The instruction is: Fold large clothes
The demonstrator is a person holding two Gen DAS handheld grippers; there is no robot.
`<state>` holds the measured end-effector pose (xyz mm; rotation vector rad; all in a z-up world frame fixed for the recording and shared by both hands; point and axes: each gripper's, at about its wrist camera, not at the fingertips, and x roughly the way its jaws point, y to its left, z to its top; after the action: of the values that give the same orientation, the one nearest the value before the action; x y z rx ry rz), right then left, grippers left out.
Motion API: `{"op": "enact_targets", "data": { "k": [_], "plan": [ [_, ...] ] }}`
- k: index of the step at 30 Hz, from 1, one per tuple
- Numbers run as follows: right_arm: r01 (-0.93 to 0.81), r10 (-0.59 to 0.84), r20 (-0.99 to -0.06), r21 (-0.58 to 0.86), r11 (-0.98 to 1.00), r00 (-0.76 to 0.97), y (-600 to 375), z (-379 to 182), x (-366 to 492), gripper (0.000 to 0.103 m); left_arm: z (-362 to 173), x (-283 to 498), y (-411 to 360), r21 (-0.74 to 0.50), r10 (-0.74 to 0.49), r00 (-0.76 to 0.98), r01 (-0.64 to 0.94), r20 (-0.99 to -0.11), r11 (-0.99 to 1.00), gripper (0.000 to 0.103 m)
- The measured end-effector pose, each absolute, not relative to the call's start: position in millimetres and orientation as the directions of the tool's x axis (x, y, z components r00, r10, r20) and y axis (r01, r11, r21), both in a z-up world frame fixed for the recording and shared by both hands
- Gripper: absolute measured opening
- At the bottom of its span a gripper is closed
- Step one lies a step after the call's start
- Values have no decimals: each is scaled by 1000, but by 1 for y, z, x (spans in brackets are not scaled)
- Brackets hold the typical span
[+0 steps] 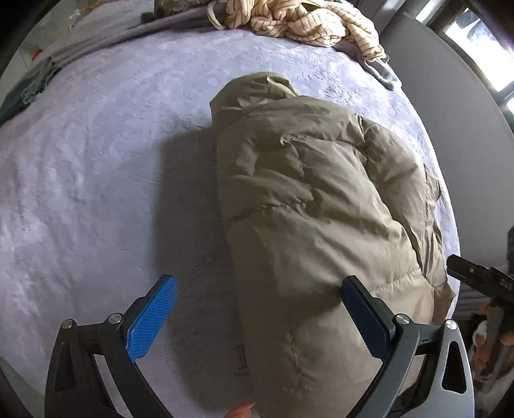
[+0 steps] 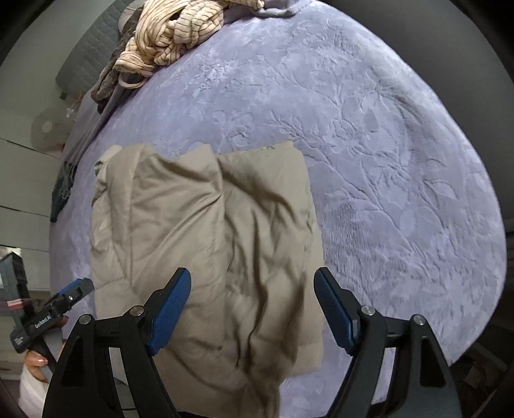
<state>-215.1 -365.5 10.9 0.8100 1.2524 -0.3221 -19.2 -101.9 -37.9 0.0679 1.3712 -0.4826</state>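
Note:
A khaki padded jacket lies folded into a long bundle on a lilac bedspread, its hood end far from me. My left gripper hovers open over the jacket's near left edge, one blue pad over the bedspread, the other over the fabric, nothing pinched. In the right wrist view the same jacket fills the lower middle. My right gripper stands wide open just above it, holding nothing. The left gripper's tip shows at that view's left edge.
A cream striped garment lies heaped on grey cloth at the far edge of the bed. The embossed bedspread stretches bare to the right of the jacket. A grey wall panel and a window lie beyond the bed.

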Motion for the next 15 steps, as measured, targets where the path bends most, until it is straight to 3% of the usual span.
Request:
{"op": "enact_targets", "data": {
  "k": [5, 7, 8, 15],
  "plan": [
    [633, 292, -890, 454, 627, 350, -391, -14, -215, 82, -52, -9, -101, -344, -378, 45, 331, -925, 879, 102],
    [643, 327, -873, 488, 591, 362, -400, -27, -217, 101, -57, -6, -101, -389, -415, 18, 317, -909, 865, 102],
    [647, 343, -860, 510, 567, 378, -405, -34, -219, 103, -60, -4, -100, -412, -435, 5, 309, -901, 857, 102],
    [658, 513, -706, 684, 315, 489, -423, -96, -222, 103, -99, 13, -97, -603, -594, -111, 213, -797, 769, 102]
  ]
}}
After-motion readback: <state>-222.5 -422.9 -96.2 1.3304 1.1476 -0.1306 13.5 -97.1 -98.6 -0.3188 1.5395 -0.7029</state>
